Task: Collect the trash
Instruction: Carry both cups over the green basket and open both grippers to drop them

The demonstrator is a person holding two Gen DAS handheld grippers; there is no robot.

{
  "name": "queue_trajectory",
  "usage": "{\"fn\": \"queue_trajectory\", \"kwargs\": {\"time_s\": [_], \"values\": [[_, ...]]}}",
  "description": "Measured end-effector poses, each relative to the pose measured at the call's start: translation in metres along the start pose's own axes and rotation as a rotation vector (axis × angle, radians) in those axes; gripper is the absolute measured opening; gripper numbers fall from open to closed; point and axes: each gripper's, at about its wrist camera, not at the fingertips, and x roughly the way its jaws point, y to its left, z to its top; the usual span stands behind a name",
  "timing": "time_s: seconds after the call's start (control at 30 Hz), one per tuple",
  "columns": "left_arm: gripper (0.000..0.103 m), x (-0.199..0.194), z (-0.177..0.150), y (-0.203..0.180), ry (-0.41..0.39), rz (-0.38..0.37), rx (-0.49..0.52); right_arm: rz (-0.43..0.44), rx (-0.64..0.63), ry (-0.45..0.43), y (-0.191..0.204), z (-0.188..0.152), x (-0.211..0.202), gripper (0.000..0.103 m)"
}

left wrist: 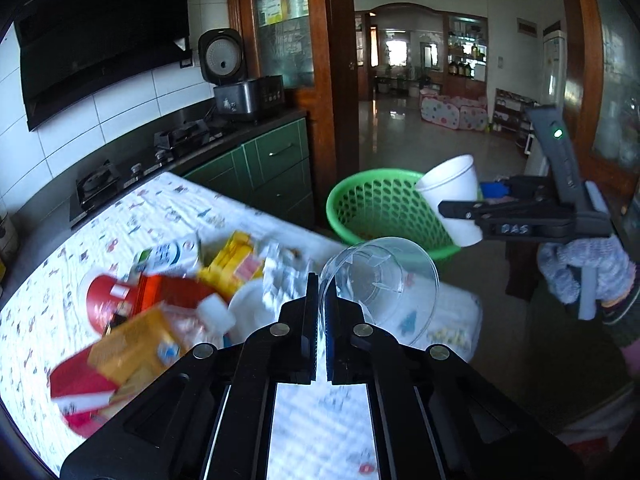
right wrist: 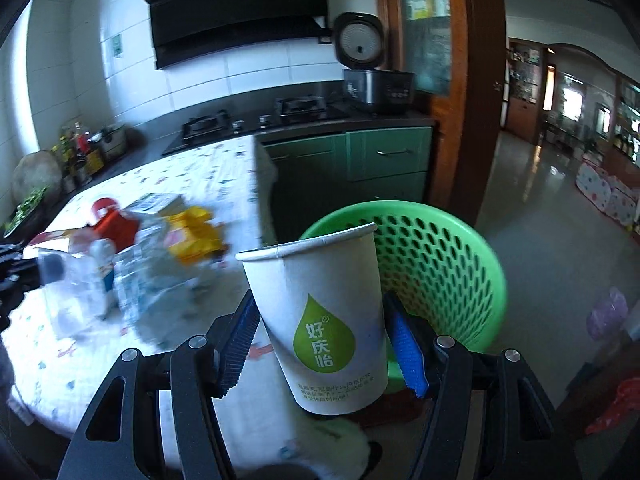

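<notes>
My left gripper (left wrist: 321, 286) is shut on the rim of a clear plastic cup (left wrist: 384, 284), which lies tilted above the table's near corner. My right gripper (right wrist: 320, 304) is shut on a white paper cup (right wrist: 316, 276) with a green drop logo, held upright just in front of the green mesh basket (right wrist: 444, 256). In the left wrist view that paper cup (left wrist: 452, 180) and the right gripper (left wrist: 464, 200) hang over the basket's (left wrist: 372, 204) right rim. A blurred pile of trash (left wrist: 160, 300) lies on the cloth-covered table (left wrist: 168, 204): a red can, a yellow packet, a milk carton and an orange box.
The basket stands on the floor off the table's far corner, next to green cabinets (left wrist: 276, 160). A gas hob (right wrist: 256, 120) and an open rice cooker (right wrist: 372, 76) sit on the dark counter behind. A gloved hand (left wrist: 584, 268) holds the right gripper. A doorway leads to a tiled room.
</notes>
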Motion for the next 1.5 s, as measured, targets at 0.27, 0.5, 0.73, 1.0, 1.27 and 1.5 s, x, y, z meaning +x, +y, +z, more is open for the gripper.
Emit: {"fn": "queue_trajectory", "kwargs": {"time_s": [0.27, 0.5, 0.73, 1.0, 1.27, 1.5], "values": [[0.001, 0.041, 0.043, -0.014, 0.002, -0.020, 0.004, -0.014, 0.065, 0.078, -0.049, 0.013, 0.069, 0.061], [0.001, 0.084, 0.072, -0.020, 0.032, -0.035, -0.002, -0.018, 0.120, 0.154, -0.078, 0.008, 0.118, 0.064], [0.001, 0.129, 0.088, -0.032, 0.091, -0.063, -0.012, -0.025, 0.133, 0.143, -0.092, 0.003, 0.122, 0.067], [0.002, 0.171, 0.095, -0.055, 0.171, -0.101, 0.004, -0.076, 0.142, 0.081, -0.104, -0.003, 0.084, 0.072], [0.006, 0.199, 0.092, -0.071, 0.239, -0.123, 0.013, -0.111, 0.161, 0.041, -0.112, -0.015, 0.053, 0.075], [0.045, 0.206, 0.087, -0.079, 0.249, -0.130, 0.013, -0.109, 0.192, 0.048, -0.116, -0.027, 0.045, 0.075]]}}
